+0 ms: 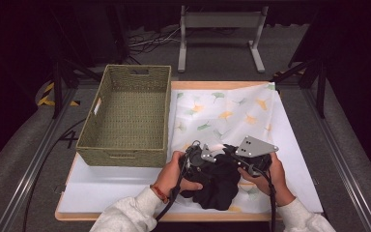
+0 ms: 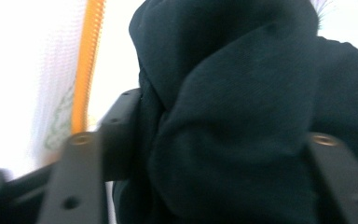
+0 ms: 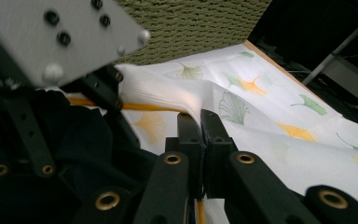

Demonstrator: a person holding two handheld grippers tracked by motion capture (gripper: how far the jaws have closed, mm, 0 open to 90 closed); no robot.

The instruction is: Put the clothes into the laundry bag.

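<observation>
Black garment [image 1: 216, 181]: dark knit fabric, bunched in a loose heap at the near middle of the table, lying on the printed cloth between the two hands. Seen close in the left gripper view [image 2: 242, 116] as thick rounded folds between the two black jaws and spilling past them.

Printed cloth [image 1: 232, 113]: white, with ginkgo leaves in green and orange, spread over the right half of the table, far edge near the table's far rim. A fold of it lifted and pinched, seen in the right gripper view [image 3: 168, 91] as a raised ridge running into the closed jaws. Orange stripe along one fold.

Left gripper [image 1: 196, 159]: held in the left hand [image 1: 171, 174], at the left edge of the garment. Jaws standing apart with the garment's folds between them; whether the pads press the fabric cannot be told.

Right gripper [image 1: 232, 151]: held in the right hand [image 1: 270, 176], grey three-cornered plate on top, at the far right edge of the garment. Jaws closed tight on the fold of printed cloth, tips meeting [image 3: 200, 126].

Woven basket [image 1: 125, 113]: olive-green, rectangular, with handle slots in the near and far walls, on the left half of the table, just beside the cloth's left edge. Inside bare.

Table [image 1: 77, 193]: white top with wooden rim.

Grey stand [image 1: 221, 36]: on the floor beyond the table's far edge.

Sleeves [image 1: 125, 215]: pale, at the near edge; red band on the left wrist.
</observation>
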